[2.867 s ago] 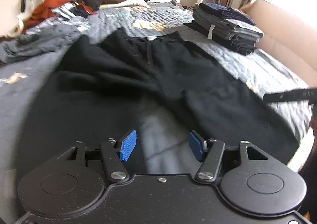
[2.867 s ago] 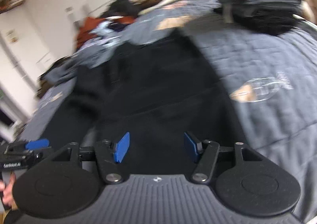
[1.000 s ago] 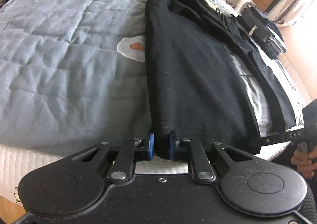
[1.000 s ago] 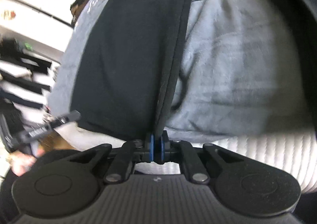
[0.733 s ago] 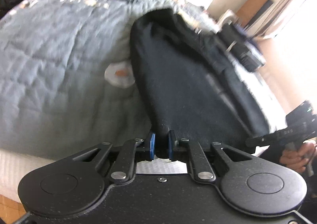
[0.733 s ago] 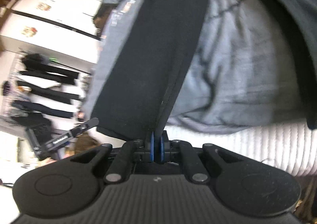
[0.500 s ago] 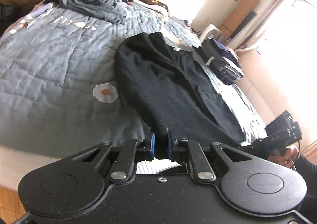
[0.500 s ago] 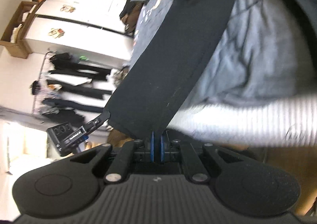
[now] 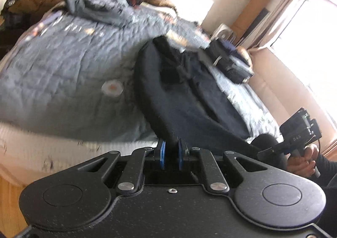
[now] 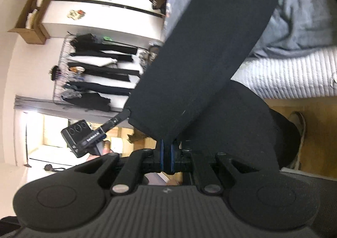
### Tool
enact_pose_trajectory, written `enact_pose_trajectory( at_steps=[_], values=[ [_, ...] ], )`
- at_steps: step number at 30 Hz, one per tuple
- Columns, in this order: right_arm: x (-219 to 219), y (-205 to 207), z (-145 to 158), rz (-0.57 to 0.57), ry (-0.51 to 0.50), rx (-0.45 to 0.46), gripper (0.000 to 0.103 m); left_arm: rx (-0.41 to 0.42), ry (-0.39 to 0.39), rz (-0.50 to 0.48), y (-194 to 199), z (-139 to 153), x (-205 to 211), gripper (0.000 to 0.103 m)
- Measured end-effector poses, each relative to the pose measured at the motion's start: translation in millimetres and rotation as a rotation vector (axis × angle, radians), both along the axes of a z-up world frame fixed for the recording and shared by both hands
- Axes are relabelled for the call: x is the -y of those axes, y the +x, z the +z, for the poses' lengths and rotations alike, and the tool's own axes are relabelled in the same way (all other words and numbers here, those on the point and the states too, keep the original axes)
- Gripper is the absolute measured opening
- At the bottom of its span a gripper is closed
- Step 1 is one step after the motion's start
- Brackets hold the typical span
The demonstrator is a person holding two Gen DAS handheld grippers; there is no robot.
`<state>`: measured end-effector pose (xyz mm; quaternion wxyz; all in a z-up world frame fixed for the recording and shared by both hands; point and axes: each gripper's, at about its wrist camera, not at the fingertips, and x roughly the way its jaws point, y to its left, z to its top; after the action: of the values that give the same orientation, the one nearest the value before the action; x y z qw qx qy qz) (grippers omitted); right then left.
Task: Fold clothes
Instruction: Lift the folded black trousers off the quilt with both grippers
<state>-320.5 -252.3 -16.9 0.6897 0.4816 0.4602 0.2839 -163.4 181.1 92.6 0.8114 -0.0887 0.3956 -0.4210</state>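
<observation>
Black trousers point(image 9: 189, 98) run lengthwise away from both grippers, hem nearest, waist far up bed point(image 9: 63, 73). L gripper point(image 9: 171, 154) & R gripper point(image 10: 166, 159) each pinch hem, jaws narrow on cloth.

The right gripper point(image 10: 166, 159) pinches a black garment point(image 10: 202, 65) stretching toward one o'clock; the left gripper point(image 10: 124, 116) grips its ten o'clock corner.

Daylight is blowing out the window point(image 9: 322, 33) to the right of the left tongs point(image 9: 170, 154), motion blur is smearing the quilt point(image 9: 63, 73) ahead, and fisheye distortion is bending both views' edges.
</observation>
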Motion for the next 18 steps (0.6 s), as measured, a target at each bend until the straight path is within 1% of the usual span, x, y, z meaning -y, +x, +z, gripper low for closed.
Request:
enact_pose_trajectory(
  at_steps=[4, 6, 8, 10, 12, 15, 18],
  values=[
    [27, 26, 13, -0.094, 0.034, 0.053, 0.006, 0.075, -0.062, -0.004, 28, 26, 17, 0.011],
    [41, 40, 19, -0.142, 0.052, 0.079, 0.006, 0.108, -0.075, -0.011, 53, 35, 33, 0.011],
    [54, 53, 26, -0.189, 0.069, 0.106, 0.006, 0.132, -0.064, -0.020, 80, 37, 54, 0.011],
    [71, 70, 29, -0.238, 0.075, 0.126, 0.006, 0.128, -0.049, -0.033, 116, 32, 79, 0.011],
    [95, 98, 20, -0.295, 0.053, 0.122, 0.006, 0.120, -0.022, -0.050, 153, 23, 113, 0.011],
    [124, 140, -2, -0.376, 0.017, 0.088, 0.006, 0.115, 0.012, -0.079, 200, 4, 160, 0.011],
    [147, 178, -32, -0.439, -0.017, 0.041, 0.006, 0.086, 0.035, -0.093, 247, -22, 203, 0.011]
  ],
)
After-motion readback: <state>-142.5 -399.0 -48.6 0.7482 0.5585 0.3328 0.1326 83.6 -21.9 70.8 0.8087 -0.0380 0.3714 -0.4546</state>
